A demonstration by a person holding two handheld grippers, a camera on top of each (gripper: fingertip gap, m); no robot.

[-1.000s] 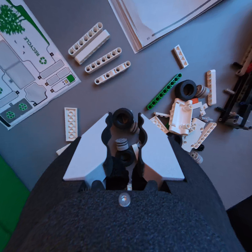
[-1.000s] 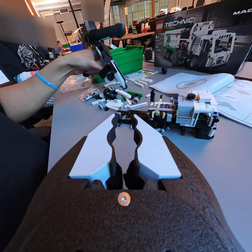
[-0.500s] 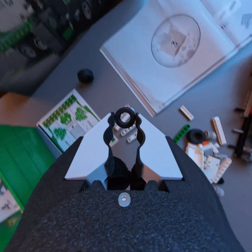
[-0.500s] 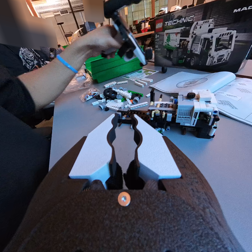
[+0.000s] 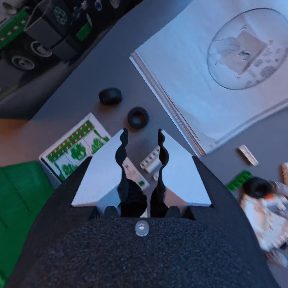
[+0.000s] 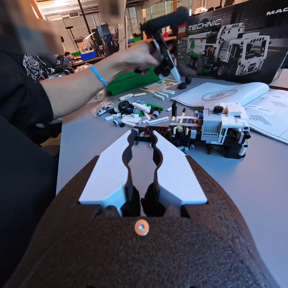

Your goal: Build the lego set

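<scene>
My left gripper (image 5: 142, 130) is open and empty, low over the grey table. A black tyre (image 5: 138, 117) lies on the table just beyond its fingertips, free of them. A second black tyre (image 5: 110, 96) lies a little farther off. In the right wrist view the left gripper (image 6: 179, 81) stands over the same tyre (image 6: 182, 86), next to the other tyre (image 6: 188, 79). My right gripper (image 6: 142, 132) is open and empty, hovering in front of the rear frame of the partly built white truck (image 6: 210, 129). A pile of loose parts (image 6: 135, 112) lies left of the truck.
An open instruction booklet (image 5: 210, 78) lies to the right, a sticker sheet (image 5: 73, 148) and a green bin (image 5: 18, 194) to the left. The set's box (image 6: 233, 43) stands at the back. White beams (image 5: 151, 160) and a green beam (image 5: 238, 180) lie near the pile (image 5: 265, 210). There is about 40 centimetres between the tips of the two grippers.
My left gripper lifted a black tyre from the pile, carried it to the back of the table near the other tyre, and opened, leaving it on the table. The right gripper has not moved.
</scene>
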